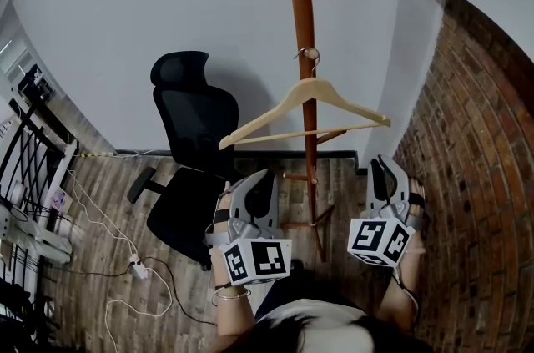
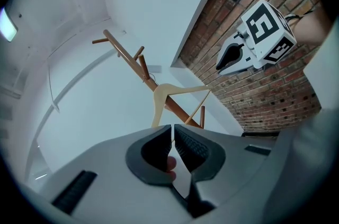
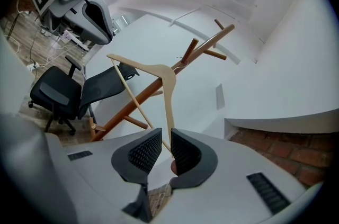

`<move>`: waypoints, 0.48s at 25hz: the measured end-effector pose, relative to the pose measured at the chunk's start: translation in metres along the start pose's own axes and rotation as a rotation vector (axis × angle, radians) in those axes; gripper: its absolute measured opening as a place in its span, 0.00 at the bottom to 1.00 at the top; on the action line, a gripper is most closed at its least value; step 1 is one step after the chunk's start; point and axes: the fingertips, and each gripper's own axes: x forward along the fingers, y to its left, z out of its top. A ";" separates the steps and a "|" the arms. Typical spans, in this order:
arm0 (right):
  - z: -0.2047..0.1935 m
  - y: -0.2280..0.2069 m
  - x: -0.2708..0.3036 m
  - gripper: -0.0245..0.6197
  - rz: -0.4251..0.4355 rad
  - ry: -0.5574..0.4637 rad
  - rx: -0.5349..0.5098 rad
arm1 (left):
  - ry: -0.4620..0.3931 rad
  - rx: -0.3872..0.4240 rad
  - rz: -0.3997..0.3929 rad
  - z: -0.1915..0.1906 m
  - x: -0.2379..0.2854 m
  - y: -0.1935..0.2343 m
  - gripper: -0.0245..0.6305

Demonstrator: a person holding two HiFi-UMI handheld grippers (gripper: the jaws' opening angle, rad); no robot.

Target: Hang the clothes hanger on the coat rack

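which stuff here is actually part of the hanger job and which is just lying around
Job: wooden clothes hanger, coat rack.
Lying about: black office chair, power strip and its cables on the floor.

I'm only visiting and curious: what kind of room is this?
Likely an office or lab corner: a black office chair, a wooden coat rack holding a hanger, and cables trailing across the wood floor beside a brick wall.
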 end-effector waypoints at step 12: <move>-0.005 0.006 -0.020 0.11 -0.008 -0.036 0.038 | -0.004 -0.006 -0.003 0.008 -0.015 -0.014 0.05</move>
